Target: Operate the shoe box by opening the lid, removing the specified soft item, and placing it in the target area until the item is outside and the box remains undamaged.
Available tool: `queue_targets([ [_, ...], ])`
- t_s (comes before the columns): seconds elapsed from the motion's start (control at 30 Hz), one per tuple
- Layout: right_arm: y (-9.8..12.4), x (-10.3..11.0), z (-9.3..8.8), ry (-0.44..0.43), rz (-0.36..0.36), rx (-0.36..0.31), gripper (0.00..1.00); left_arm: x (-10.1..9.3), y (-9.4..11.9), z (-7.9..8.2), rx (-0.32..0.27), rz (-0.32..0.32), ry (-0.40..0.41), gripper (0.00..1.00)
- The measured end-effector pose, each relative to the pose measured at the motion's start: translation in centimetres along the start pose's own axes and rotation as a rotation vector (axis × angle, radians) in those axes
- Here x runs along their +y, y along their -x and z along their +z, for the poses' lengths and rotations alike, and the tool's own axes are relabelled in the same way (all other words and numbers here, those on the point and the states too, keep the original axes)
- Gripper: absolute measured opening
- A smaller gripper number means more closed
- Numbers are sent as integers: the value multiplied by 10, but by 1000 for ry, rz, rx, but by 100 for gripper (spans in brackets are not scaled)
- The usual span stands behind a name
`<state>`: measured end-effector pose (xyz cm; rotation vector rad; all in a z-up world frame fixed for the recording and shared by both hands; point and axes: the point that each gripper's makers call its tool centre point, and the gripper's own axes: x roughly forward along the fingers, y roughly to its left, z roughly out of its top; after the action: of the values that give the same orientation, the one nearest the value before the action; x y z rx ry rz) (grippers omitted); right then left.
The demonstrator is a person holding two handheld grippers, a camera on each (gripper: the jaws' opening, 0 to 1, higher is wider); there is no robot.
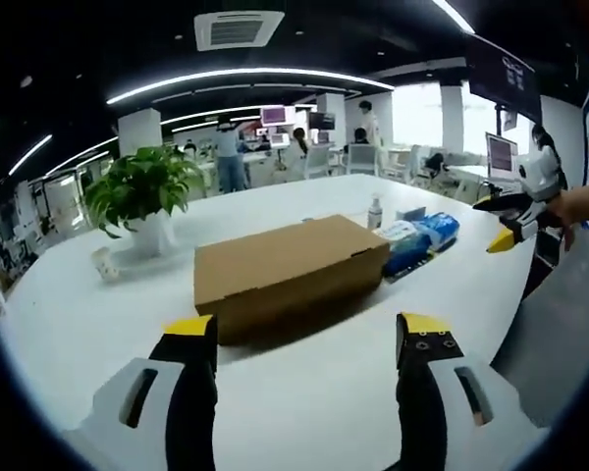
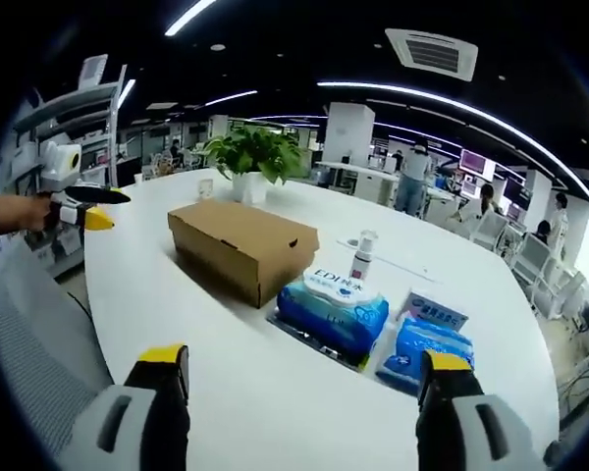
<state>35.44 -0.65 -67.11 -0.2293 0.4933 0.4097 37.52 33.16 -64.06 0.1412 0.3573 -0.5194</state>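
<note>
The box (image 1: 287, 271), plain brown cardboard, lid closed, lies mid-counter (image 1: 304, 412), long axis running from plant (image 1: 142, 196) toward blue soft packs (image 2: 334, 312). Left tool (image 1: 305, 339) and right tool (image 2: 304, 373) both spread wide, holding nothing.

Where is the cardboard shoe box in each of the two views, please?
Left gripper view: the shoe box lies at centre, lid closed, just beyond the gripper.
Right gripper view: the shoe box lies left of centre, beside the blue packs.
Shared landmark: the potted plant behind the box.
</note>
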Motion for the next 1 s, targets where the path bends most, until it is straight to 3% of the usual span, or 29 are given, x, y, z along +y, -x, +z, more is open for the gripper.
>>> queue_targets([
  [0.17, 27, -4, -14, -38, -17, -11, 99, -9, 14, -18, 47, -3, 8, 82],
  [0.37, 44, -1, -27, -23, -35, 0, 100, -14, 28, -25, 59, 7, -11, 90],
  [0.5, 53, -1, -31, -23, -63, -3, 100, -18, 34, -24, 38, 6, -5, 99],
  [0.83, 63, -3, -34, -60, -101, -10, 100, -19, 42, -26, 32, 17, 35, 99],
  [1.0, 65, -4, -35, -58, -109, -10, 100, -22, 41, -30, 63, 13, 30, 99],
])
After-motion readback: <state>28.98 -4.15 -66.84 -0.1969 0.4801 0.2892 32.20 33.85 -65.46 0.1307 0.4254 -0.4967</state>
